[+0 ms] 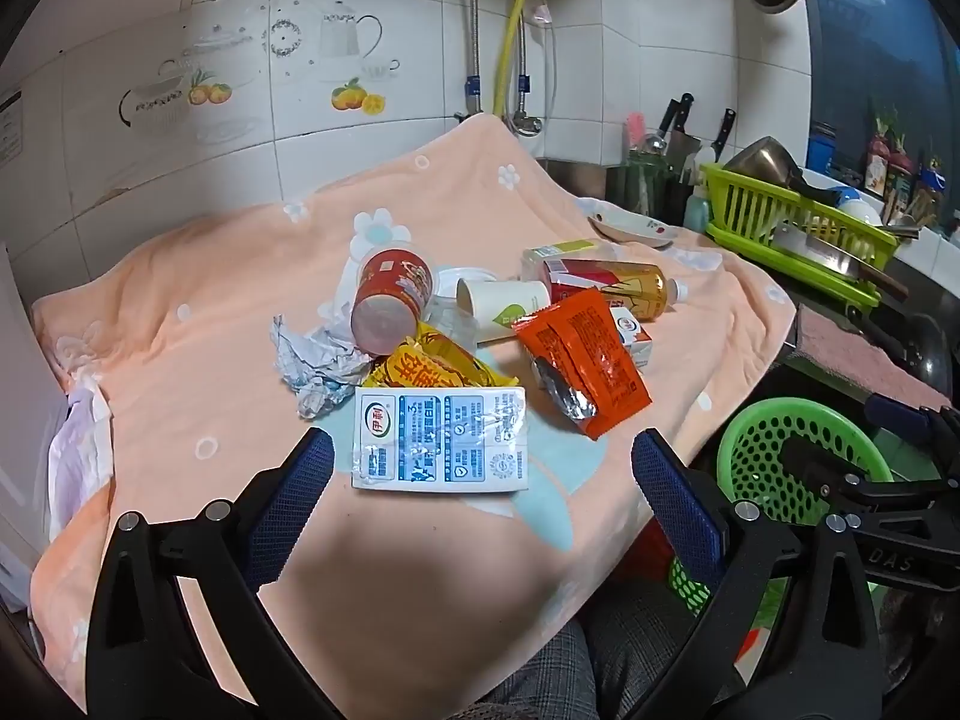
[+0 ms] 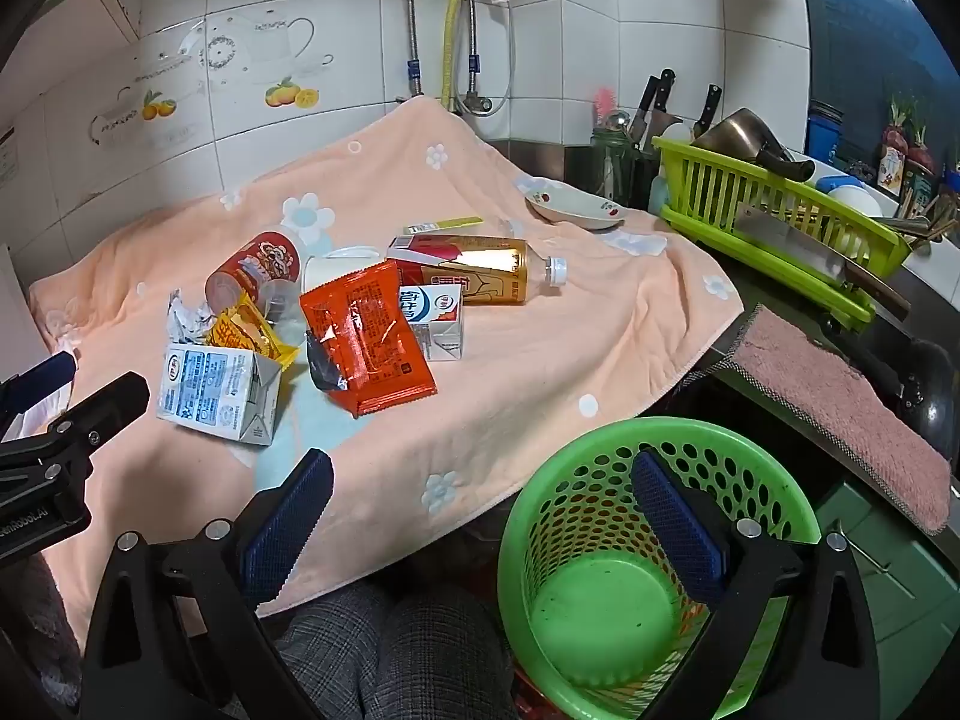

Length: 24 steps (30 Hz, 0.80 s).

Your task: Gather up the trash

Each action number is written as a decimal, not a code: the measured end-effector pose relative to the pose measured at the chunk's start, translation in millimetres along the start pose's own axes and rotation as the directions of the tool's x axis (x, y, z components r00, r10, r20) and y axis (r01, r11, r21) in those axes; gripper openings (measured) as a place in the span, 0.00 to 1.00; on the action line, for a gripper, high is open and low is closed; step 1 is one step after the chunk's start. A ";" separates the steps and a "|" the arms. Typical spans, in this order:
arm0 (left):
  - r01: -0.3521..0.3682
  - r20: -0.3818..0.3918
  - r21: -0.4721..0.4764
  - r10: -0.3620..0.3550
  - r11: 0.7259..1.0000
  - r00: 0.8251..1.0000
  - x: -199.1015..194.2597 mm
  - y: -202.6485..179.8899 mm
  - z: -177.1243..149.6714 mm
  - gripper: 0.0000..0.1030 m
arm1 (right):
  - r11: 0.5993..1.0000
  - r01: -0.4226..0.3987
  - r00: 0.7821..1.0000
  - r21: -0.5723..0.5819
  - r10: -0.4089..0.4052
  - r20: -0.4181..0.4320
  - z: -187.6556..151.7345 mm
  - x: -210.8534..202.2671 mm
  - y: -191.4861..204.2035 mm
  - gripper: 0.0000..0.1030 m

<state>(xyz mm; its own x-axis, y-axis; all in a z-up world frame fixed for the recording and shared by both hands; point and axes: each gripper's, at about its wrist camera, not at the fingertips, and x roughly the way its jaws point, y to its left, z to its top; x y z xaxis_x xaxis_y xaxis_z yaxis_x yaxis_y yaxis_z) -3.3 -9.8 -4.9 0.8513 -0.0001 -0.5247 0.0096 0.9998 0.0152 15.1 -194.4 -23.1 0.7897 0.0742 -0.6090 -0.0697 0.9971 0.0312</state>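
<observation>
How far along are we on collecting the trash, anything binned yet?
Done: nothing visible. The green basket looks empty. In hand: nothing; the left claw is open just short of the blue-and-white milk carton, and the right claw is open beside the basket. Left: the whole pile on the peach towel, including the orange packet, bottle and red cup.

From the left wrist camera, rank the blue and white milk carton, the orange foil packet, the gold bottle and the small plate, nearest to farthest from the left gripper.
From the left gripper:
1. Milk carton, just ahead, between the fingers.
2. Orange foil packet, ahead right.
3. Gold bottle, behind the packet.
4. Small plate, far right on the cloth.
</observation>
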 end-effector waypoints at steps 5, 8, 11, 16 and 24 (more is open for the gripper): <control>0.007 -0.008 -0.001 -0.007 1.000 1.000 4.5 5.2 1.9 0.95 | 1.000 0.003 1.000 0.000 -0.003 -0.002 0.3 0.5 -1.1 0.94; 0.009 -0.009 0.000 -0.009 1.000 1.000 4.9 4.7 1.3 0.95 | 1.000 0.002 1.000 -0.001 -0.002 -0.005 0.2 1.6 -0.2 0.94; 0.011 -0.010 0.003 -0.011 1.000 1.000 5.5 3.9 0.7 0.95 | 1.000 0.004 1.000 0.001 -0.004 -0.006 -1.3 2.8 -1.0 0.94; 0.013 -0.014 0.002 -0.013 1.000 1.000 6.3 4.3 1.2 0.95 | 1.000 0.013 1.000 0.003 -0.013 -0.010 -1.3 4.3 -2.7 0.94; 0.015 -0.015 0.006 -0.015 1.000 1.000 8.2 4.0 0.5 0.95 | 1.000 0.014 1.000 0.007 -0.014 -0.016 -1.5 6.4 -4.3 0.94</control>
<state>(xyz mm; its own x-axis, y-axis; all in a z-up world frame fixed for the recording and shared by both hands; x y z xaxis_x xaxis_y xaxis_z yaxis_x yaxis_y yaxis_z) 4.0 -5.8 -8.7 0.8432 -0.0147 -0.5373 0.0253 0.9996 0.0124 19.6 -198.2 -28.3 0.7804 0.0605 -0.6223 -0.0549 0.9981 0.0281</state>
